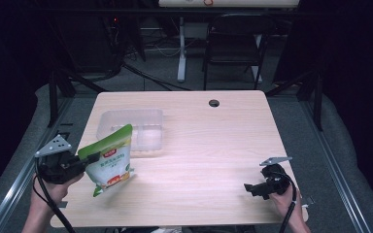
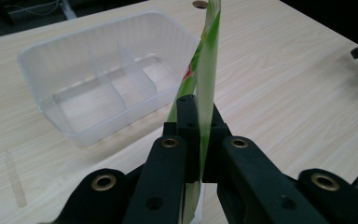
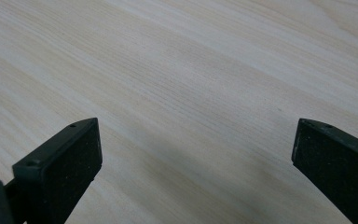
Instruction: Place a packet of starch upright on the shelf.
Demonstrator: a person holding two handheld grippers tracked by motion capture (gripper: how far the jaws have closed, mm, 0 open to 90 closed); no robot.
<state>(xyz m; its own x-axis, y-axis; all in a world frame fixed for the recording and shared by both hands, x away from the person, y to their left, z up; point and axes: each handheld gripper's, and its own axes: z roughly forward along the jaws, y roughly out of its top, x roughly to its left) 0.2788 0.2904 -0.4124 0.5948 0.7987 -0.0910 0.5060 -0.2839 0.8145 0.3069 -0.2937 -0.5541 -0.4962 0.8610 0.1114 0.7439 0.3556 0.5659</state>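
Left tongs: clenched on the edge of a green-and-white snack pouch, held above the counter at its near left, just in front of a clear divided plastic container. Right tongs: released, jaws wide apart, low over bare wood at the counter's near right.

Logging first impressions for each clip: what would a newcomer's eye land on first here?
The green and white snack pouch stands out, pinched at its edge by the left gripper and held up over the table's near-left part. Just behind it sits a clear plastic container with a divider, nothing in it. The right gripper hangs with its jaws wide apart over bare wood at the near-right.
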